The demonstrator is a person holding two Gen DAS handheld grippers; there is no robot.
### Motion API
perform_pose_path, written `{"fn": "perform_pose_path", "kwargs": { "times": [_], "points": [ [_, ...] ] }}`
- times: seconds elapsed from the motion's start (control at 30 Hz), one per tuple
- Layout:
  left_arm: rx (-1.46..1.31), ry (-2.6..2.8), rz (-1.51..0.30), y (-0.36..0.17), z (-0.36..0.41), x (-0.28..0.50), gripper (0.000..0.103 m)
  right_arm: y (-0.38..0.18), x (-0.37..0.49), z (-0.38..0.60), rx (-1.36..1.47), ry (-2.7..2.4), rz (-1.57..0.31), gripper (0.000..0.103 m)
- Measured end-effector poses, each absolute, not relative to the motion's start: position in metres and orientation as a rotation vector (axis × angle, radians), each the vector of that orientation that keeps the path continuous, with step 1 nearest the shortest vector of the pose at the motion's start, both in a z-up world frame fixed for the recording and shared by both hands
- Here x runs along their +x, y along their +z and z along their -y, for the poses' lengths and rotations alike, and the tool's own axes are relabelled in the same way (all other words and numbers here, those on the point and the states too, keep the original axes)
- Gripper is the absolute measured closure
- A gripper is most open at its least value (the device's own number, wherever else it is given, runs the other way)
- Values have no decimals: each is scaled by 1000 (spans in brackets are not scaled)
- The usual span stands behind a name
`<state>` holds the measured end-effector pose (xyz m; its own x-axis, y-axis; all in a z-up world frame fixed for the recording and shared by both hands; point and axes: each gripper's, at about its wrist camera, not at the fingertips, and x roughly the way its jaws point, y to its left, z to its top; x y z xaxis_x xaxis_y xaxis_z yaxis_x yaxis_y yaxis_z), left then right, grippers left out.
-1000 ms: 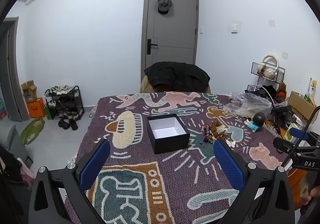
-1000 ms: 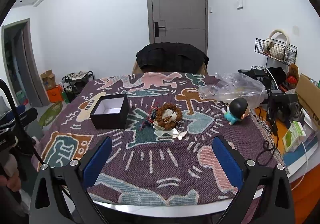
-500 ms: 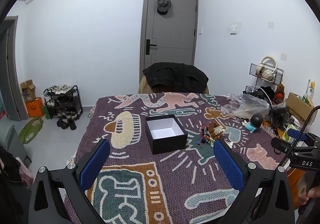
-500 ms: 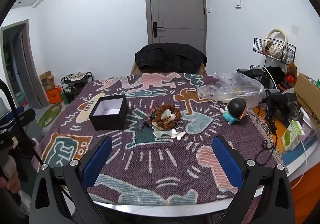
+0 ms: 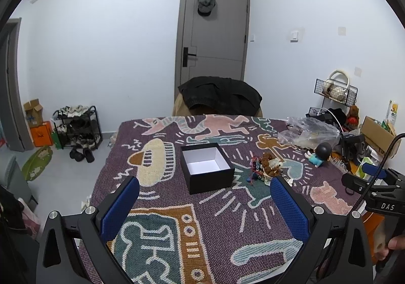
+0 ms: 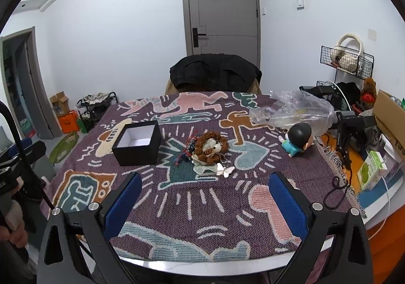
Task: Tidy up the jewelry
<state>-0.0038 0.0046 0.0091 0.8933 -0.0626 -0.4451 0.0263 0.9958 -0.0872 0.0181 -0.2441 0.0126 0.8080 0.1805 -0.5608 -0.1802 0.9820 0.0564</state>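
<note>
one patterned blanket (image 6: 177, 198) over the table. one open black box (image 6: 138, 143), white inside, at 10 o'clock of one jewelry pile (image 6: 208, 151). one doll (image 6: 297, 139) at 3 o'clock of the pile. left gripper (image 5: 203, 204) and right gripper (image 6: 202, 198): both wide open, holding nothing, above the near edge.

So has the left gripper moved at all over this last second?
Yes, slightly. In its own view the black box and the door both drifted left and a little down, so the left gripper turned slightly right and up.
</note>
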Motion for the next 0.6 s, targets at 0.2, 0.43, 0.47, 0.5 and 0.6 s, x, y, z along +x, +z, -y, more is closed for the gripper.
{"fn": "perform_pose_path", "kwargs": {
  "times": [0.2, 0.43, 0.47, 0.5, 0.6],
  "points": [
    [-86, -78, -465, 4, 3, 7, 0, 5, 23, 250, 4, 189, -601, 3],
    [-72, -136, -505, -12, 19, 28, 0, -10, 41, 271, 54, 144, -640, 3],
    [-74, -147, -512, -14, 20, 32, 2, -12, 44, 275, 61, 141, -646, 3],
    [-75, -161, -523, -17, 23, 37, 3, -14, 47, 278, 66, 139, -651, 3],
    [-69, -187, -548, -24, 31, 49, 8, -19, 55, 288, 78, 128, -646, 3]
  ]
}}
